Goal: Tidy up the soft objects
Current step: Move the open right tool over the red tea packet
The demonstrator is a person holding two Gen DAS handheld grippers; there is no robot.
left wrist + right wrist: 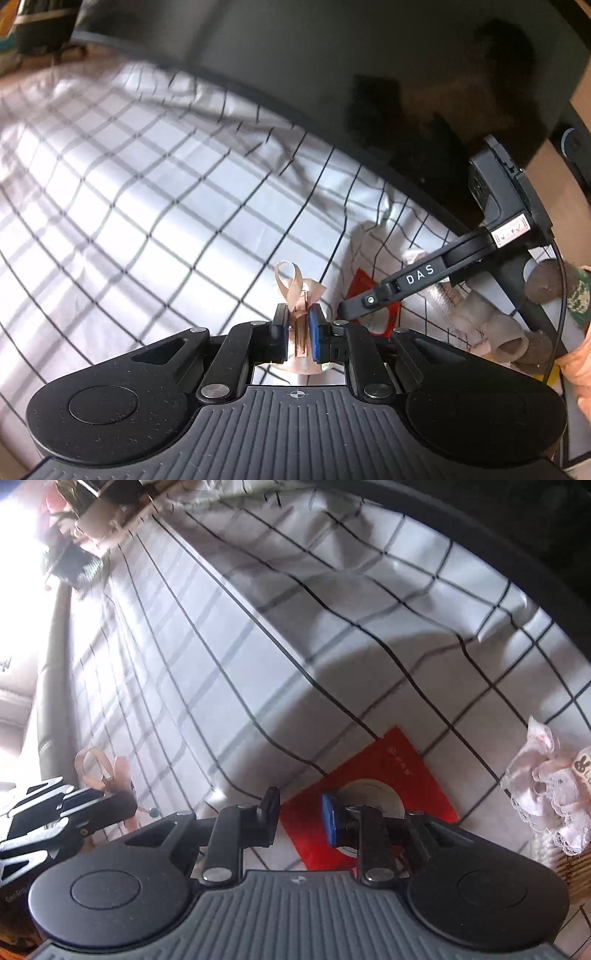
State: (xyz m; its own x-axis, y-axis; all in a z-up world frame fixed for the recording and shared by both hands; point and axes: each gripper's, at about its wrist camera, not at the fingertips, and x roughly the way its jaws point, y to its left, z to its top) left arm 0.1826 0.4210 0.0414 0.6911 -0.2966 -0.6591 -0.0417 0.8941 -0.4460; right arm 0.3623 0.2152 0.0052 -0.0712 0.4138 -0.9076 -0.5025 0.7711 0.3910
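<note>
The left gripper is clenched on a peach satin ribbon bow above the open white black-checked cloth. Rightward, the right gripper stands released over a red square paper packet; a pink lace bundle sits at the right edge.

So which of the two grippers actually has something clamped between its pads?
The left gripper: its jaws are shut on the pink ribbon bow. The right gripper holds nothing, its jaws apart above the red packet.
</note>
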